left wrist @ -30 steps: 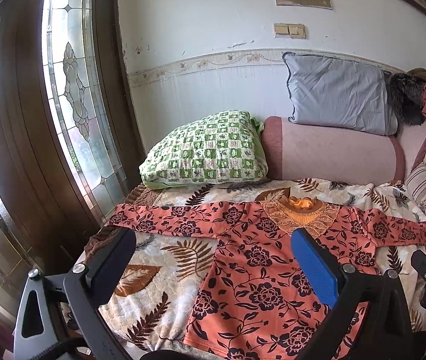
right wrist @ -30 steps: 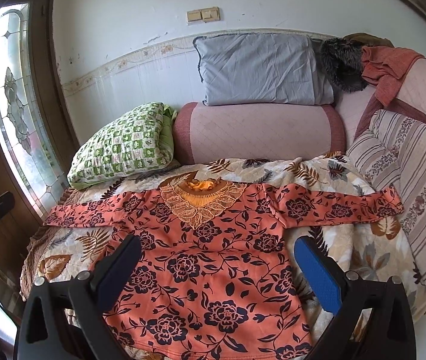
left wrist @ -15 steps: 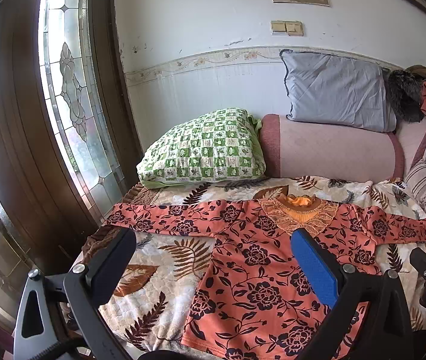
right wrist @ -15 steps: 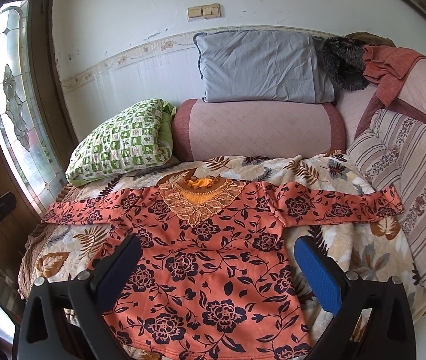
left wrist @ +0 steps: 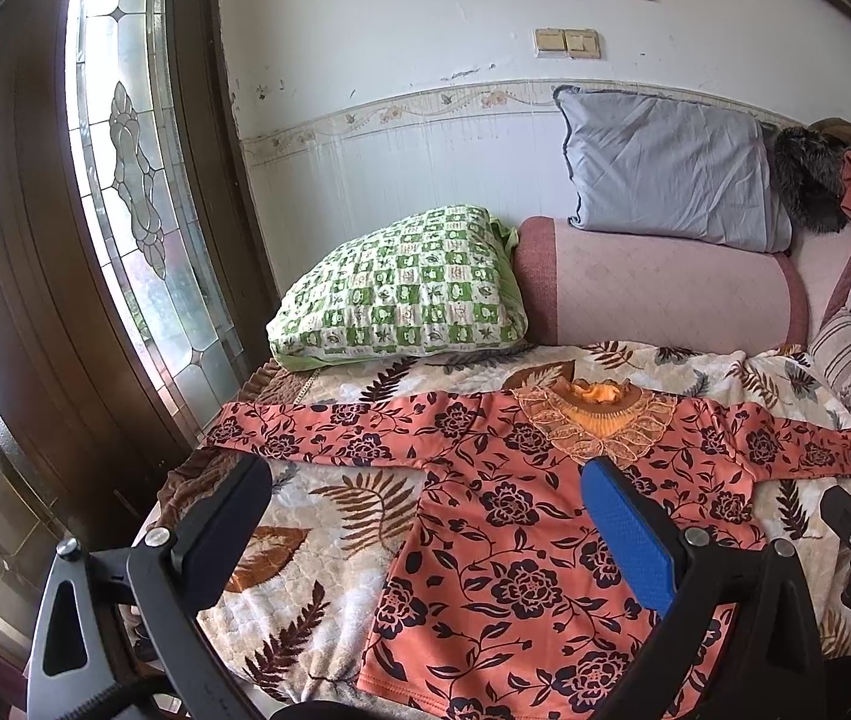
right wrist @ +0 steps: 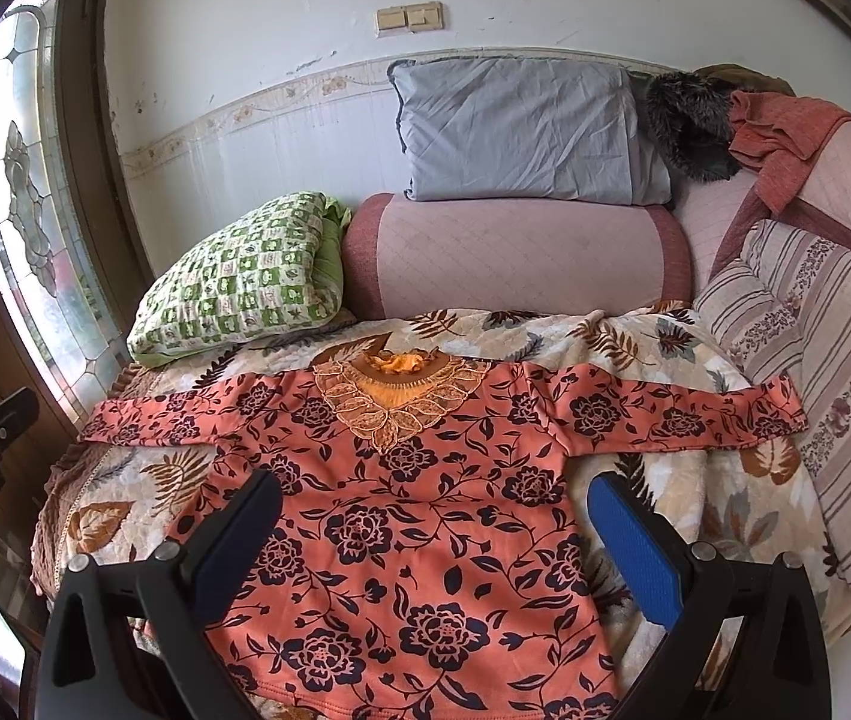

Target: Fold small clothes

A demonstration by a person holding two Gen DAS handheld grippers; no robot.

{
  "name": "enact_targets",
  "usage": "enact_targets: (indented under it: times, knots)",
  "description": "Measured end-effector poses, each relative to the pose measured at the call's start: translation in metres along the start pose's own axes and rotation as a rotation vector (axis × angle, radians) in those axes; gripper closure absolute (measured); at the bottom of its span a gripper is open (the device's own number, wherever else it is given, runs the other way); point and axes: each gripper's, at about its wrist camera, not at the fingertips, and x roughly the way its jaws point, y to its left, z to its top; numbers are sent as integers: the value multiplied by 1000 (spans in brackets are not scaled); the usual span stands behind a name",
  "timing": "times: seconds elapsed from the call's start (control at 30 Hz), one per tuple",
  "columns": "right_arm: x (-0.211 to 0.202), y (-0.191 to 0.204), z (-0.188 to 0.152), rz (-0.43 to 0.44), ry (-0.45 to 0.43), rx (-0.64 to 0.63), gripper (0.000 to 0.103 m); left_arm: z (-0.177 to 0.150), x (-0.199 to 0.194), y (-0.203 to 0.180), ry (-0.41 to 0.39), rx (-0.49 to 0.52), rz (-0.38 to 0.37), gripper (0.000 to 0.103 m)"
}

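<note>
- My left gripper (left wrist: 425,516) and right gripper (right wrist: 431,522) both gape wide, holding nothing.
- Ahead and below them, the orange long-sleeved blouse with dark flowers (right wrist: 401,516) lies flat, sleeves outstretched, apparently ready for folding.
- Beneath it spreads the cream leaf-patterned quilt (left wrist: 329,546).

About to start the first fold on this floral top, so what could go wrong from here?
The floral top lies on a plush leaf-print blanket, so the open right gripper might pinch blanket along with fabric. Its left sleeve ends near the bed edge and could slide off. The lace collar may snag.
</note>
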Motion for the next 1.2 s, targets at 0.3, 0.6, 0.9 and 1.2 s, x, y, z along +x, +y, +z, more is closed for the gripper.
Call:
enact_targets:
  times: [0.3,0.6,0.9,1.2]
  knots:
    - [16,1,6,-20,28,-13,0,1,16,-10,19,18,-9,0]
    - [20,2,10,-46,26,-26,0,0,18,-18,18,31,-16,0]
    - [28,1,16,-50,29,-34,0,1,27,-27,29,45,-22,0]
    - [52,-9,22,-85,52,-43,0,-2,60,-41,81,67,-16,0]
